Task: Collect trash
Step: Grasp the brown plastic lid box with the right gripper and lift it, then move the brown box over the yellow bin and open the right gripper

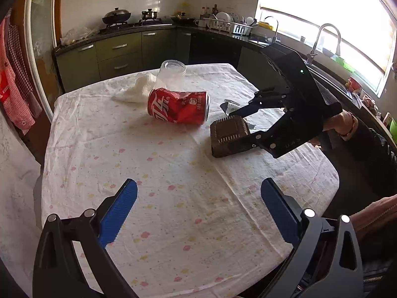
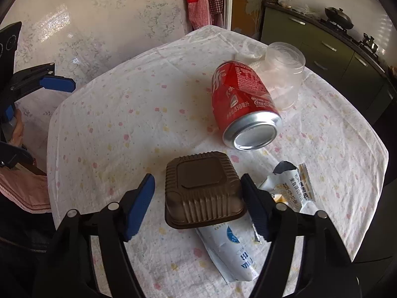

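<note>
A dented red cola can (image 1: pixel 179 106) (image 2: pixel 244 104) lies on its side on the floral tablecloth (image 1: pixel 173 198). An upside-down brown plastic tray (image 1: pixel 229 135) (image 2: pixel 202 190) rests on a torn white wrapper (image 2: pixel 230 250). A clear plastic cup (image 1: pixel 172 74) (image 2: pixel 285 74) and a crumpled white tissue (image 1: pixel 137 89) lie behind the can. My right gripper (image 2: pixel 197 207) (image 1: pixel 244 124) is open, its fingers on either side of the brown tray, the right finger touching it. My left gripper (image 1: pixel 198 206) is open and empty above bare cloth near the table's front.
The table (image 2: pixel 86 124) stands in a kitchen. Green cabinets (image 1: pixel 119 54), a stove with pots (image 1: pixel 116 16), a dish rack (image 1: pixel 228 23) and a sink tap (image 1: pixel 322 39) line the far counter. A white wall (image 2: pixel 86 24) lies past the table's left side.
</note>
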`<state>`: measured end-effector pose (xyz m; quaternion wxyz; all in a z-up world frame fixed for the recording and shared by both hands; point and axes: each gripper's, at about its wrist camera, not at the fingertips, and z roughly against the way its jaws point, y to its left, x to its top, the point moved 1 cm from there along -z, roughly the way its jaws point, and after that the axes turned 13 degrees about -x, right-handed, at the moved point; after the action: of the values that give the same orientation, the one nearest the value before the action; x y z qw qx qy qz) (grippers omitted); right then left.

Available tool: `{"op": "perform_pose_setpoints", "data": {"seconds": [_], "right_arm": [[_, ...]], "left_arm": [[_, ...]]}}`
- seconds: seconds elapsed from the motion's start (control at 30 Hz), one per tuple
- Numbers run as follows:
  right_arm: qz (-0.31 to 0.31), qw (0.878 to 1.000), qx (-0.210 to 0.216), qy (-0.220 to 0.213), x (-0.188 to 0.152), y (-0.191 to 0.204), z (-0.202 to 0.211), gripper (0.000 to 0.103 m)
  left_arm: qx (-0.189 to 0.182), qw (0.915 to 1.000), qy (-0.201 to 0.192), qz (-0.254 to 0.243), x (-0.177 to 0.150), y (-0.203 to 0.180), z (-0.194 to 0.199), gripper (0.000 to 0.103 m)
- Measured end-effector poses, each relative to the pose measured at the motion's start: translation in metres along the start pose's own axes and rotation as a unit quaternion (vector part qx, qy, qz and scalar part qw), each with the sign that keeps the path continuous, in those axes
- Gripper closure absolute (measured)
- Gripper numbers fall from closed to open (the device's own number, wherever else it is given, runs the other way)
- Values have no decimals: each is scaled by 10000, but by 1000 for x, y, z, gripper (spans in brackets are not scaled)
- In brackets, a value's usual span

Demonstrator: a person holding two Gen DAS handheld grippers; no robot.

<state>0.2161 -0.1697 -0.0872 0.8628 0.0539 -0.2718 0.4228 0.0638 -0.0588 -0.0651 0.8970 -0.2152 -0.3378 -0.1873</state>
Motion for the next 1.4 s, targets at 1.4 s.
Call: {"op": "perform_pose_setpoints", "data": {"seconds": [1.4], "right_arm": [[-4454,8562,-2542,628,-283,-204,115,44]], "left_arm": [[-495,9941,529,-808,13,-55,-49,5]]}}
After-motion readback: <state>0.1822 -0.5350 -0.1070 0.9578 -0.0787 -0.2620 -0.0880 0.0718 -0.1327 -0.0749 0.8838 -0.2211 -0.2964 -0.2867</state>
